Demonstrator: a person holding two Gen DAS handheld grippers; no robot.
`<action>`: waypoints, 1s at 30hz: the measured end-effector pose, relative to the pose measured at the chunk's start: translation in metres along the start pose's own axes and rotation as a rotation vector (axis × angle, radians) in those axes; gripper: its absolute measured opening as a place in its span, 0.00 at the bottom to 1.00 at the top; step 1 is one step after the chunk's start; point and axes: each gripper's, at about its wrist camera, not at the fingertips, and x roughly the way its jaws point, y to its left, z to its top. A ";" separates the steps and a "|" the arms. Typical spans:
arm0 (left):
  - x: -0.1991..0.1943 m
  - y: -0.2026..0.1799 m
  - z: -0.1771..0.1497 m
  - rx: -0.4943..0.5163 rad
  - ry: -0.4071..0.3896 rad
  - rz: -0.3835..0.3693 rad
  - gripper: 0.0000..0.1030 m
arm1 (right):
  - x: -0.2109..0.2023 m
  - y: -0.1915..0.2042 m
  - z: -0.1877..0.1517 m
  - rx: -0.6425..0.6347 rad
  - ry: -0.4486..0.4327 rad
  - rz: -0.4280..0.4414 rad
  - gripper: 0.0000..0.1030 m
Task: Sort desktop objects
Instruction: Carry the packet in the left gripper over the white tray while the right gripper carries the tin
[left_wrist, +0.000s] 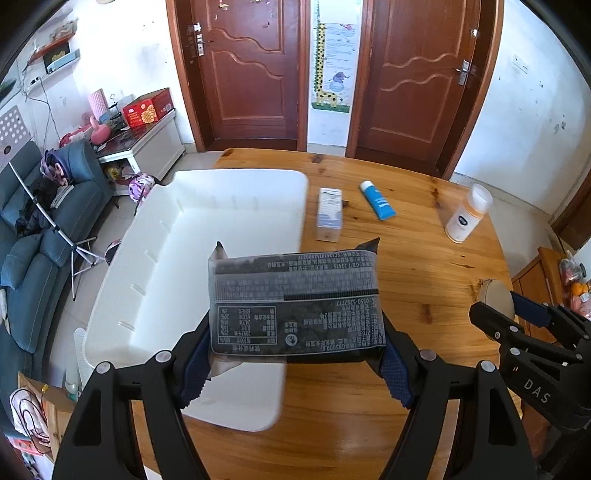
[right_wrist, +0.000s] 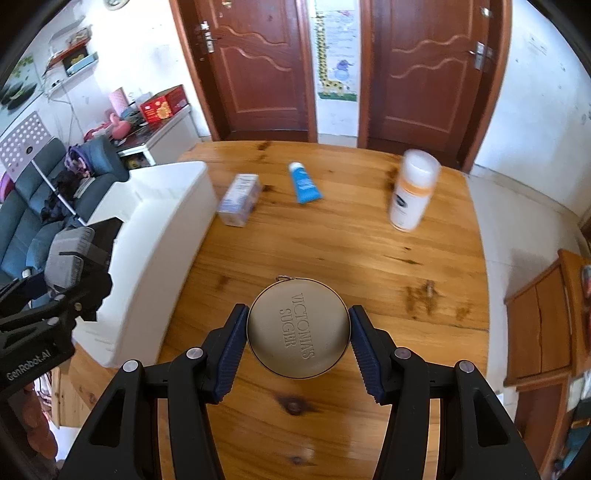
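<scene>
Dark packet (left_wrist: 295, 302), printed side up, clamped across its short ends by the left hand-held gripper (left_wrist: 295, 365) and carried above the near rim of the white bin (left_wrist: 236, 192). The packet looks like a soft, flat-packed food pouch: light, pliable, with a smooth film skin that may slip; a hold across the filled body, as here, seems surer than one on the thin sealed corners.

Round tin (right_wrist: 298, 328), lid embossed with lettering, held at its widest span between the blue pads of the right hand-held gripper (right_wrist: 298, 345), clear of the tabletop (right_wrist: 332, 243). The tin appears stiff and fairly light; its curved, smooth wall gives the pads only narrow contact, so a grip that strays from the true diameter could let it squirt out.

Things not yet sorted, all on the tabletop beyond the two held items: a small box (right_wrist: 240, 199) lying just beside the bin's wall; a blue tube (right_wrist: 304, 184) lying flat, near the box but apart from it; a white bottle (right_wrist: 412, 192) with an orange band, standing upright, well apart to the right. The box should be stiff and easy to pinch across its narrow faces; the tube soft; the bottle tall and liable to tip.

The bin's interior, where visible in the left wrist view, holds nothing.
</scene>
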 end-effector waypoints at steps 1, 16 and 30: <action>-0.001 0.006 0.000 0.000 0.002 0.001 0.74 | -0.001 0.007 0.002 -0.003 -0.003 0.003 0.53; -0.001 0.091 0.000 0.020 0.013 0.013 0.74 | -0.003 0.093 0.015 0.000 -0.022 0.019 0.53; 0.026 0.136 -0.003 0.025 0.052 0.006 0.74 | 0.020 0.150 0.030 -0.025 -0.021 0.038 0.53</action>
